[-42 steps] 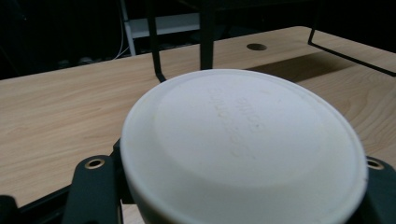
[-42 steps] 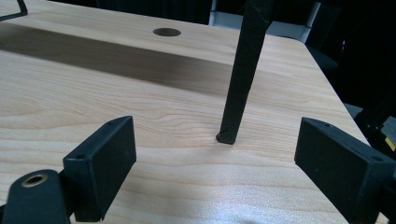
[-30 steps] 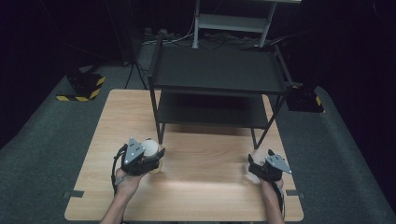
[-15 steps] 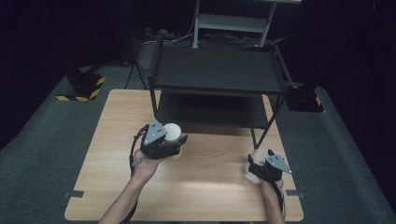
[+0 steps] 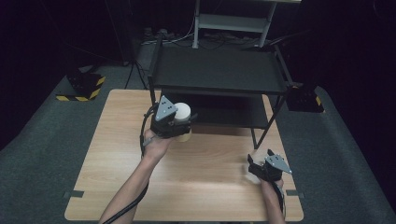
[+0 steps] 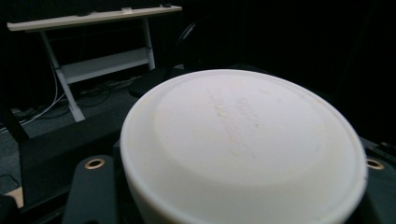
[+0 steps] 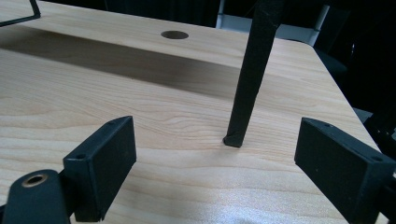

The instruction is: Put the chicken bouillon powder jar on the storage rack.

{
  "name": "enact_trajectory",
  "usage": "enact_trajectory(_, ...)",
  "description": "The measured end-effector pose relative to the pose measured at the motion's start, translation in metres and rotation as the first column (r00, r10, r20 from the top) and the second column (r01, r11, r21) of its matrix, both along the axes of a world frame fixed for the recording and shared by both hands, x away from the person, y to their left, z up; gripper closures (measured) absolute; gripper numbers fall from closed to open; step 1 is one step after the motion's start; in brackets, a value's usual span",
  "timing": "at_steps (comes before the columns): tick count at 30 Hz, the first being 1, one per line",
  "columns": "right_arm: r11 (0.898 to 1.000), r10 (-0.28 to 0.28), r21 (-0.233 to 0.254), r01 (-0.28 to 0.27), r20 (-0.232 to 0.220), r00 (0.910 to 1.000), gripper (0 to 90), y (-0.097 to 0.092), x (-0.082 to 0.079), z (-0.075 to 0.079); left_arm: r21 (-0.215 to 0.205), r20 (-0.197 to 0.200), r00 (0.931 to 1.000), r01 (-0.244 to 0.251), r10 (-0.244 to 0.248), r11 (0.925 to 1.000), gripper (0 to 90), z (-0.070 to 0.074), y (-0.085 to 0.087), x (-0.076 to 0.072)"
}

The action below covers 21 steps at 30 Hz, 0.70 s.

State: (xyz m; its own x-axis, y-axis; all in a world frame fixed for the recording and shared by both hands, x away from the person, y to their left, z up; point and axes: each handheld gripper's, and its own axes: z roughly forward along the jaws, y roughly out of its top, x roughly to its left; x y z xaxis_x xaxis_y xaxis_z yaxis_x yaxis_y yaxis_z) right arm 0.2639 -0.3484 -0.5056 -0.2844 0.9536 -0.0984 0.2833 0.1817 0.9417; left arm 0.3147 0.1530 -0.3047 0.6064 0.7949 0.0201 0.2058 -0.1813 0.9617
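Observation:
In the high view my left gripper (image 5: 181, 123) is raised above the wooden table (image 5: 116, 140), shut on a cream-white round container (image 5: 182, 113). It hovers just in front of the lower level of the black two-level shelf (image 5: 219, 70). In the left gripper view the container's flat round end (image 6: 243, 140), with faint embossed lettering, sits between the jaws and hides most of them. My right gripper (image 5: 261, 169) rests low at the table's front right. In the right gripper view it (image 7: 219, 149) stands wide open with nothing between its fingers, facing a black shelf leg (image 7: 245, 93).
The shelf stands on the far half of the table, its front right leg (image 5: 261, 130) close to my right gripper. A round hole (image 7: 174, 34) is cut in the tabletop beyond that leg. A white rack (image 5: 233, 21) stands on the dark floor behind.
My left gripper has carried the container up, forward and to the right, from the table's front left to the shelf's front. The right gripper has stayed in place.

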Motion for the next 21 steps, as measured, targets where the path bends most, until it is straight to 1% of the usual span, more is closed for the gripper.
enact_trajectory(4, 1.000, 0.001, 0.001, -0.001, 0.001, 1.0000, 11.9, 0.000, 0.000, 0.000, 0.014, 0.001, 0.9998, -0.020, 0.020, 0.9997, 34.6, 0.004, -0.007, 0.008)
enact_trajectory(7, 1.000, 0.002, 0.001, -0.002, 0.002, 1.0000, 11.9, 0.000, 0.000, 0.000, 0.018, 0.000, 0.9995, -0.031, 0.031, 0.9994, 34.6, 0.005, -0.011, 0.011)
enact_trajectory(14, 1.000, 0.008, 0.000, -0.008, 0.003, 1.0000, 11.9, -0.001, 0.000, 0.000, 0.009, -0.004, 0.9977, -0.067, 0.067, 0.9977, 34.6, 0.004, -0.016, 0.020)
enact_trajectory(16, 1.000, 0.011, 0.000, -0.011, 0.004, 0.9999, 11.9, -0.001, 0.000, 0.000, 0.012, -0.003, 0.9966, -0.083, 0.083, 0.9965, 34.6, 0.005, -0.019, 0.024)
enact_trajectory(21, 1.000, 0.012, 0.001, -0.012, 0.004, 0.9999, 11.9, -0.001, 0.000, 0.000, 0.016, 0.005, 0.9943, -0.106, 0.106, 0.9942, 34.6, 0.005, -0.023, 0.028)
